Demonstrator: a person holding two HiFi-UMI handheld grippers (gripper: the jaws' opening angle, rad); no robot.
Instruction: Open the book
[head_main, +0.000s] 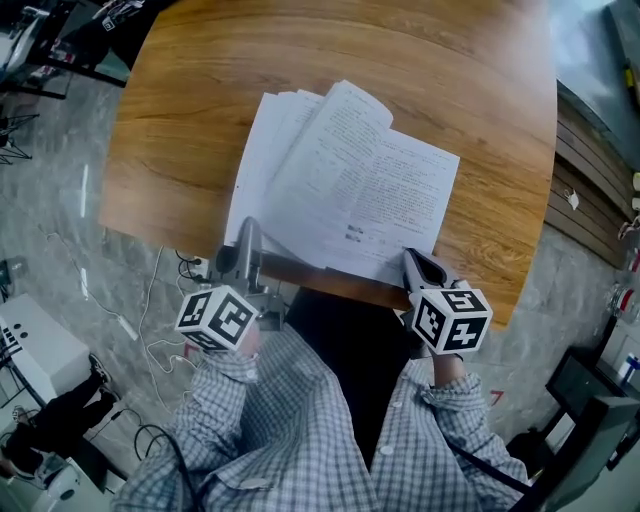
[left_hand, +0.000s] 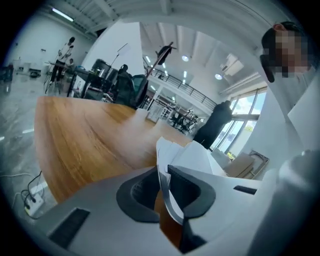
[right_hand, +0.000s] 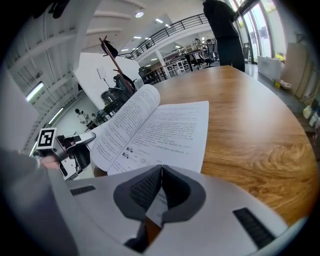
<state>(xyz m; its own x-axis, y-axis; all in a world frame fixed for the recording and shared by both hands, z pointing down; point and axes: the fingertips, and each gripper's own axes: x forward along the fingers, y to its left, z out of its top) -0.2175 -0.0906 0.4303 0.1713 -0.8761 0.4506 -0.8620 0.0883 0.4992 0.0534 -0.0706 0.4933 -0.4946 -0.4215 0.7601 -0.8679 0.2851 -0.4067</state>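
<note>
A white book lies open on the wooden table, close to the near edge, with printed text showing on both sides. Its left pages arch upward. My left gripper is shut on the lower left corner of the left-hand pages; in the left gripper view a few white sheets curl between the pads. My right gripper is shut on the lower right corner of the right-hand page, and that page corner shows pinched in the right gripper view.
The table's near edge runs just under both grippers, with my checked sleeves below it. Cables and a power strip lie on the stone floor at left beside a white box. A dark stand is at lower right.
</note>
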